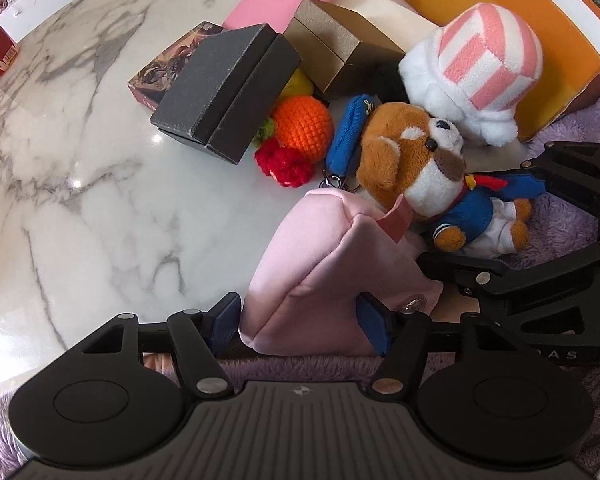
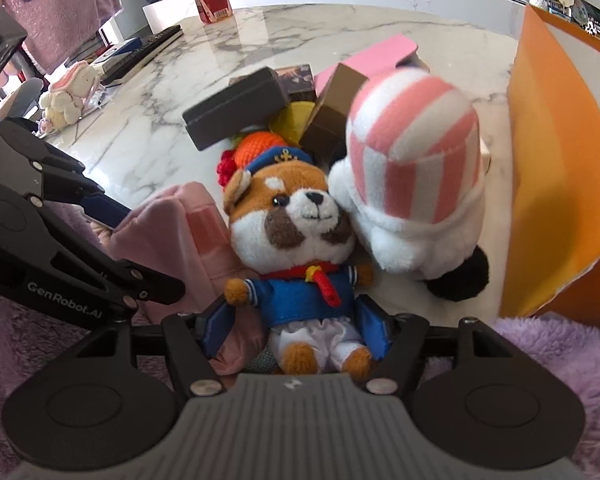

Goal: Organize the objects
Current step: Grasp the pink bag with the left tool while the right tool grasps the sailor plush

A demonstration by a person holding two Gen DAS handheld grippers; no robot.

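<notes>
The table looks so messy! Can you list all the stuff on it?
dog plush: one, brown and white, blue sailor suit, lying at the near table edge
pink pouch: one, beside the dog
striped plush: one, pink and white, beside the dog
crochet fruit: orange, with a red one beside it, behind the dog
black box: one, tilted on the pile
brown box: one, behind
orange box: one, far side
left tool: around the pouch
right tool: around the dog

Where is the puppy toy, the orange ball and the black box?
puppy toy (image 2: pixel 296 216): right wrist view, on its face.
orange ball (image 1: pixel 303 123): left wrist view, on its knitted middle.
black box (image 1: pixel 224 92): left wrist view, on its lid.
</notes>
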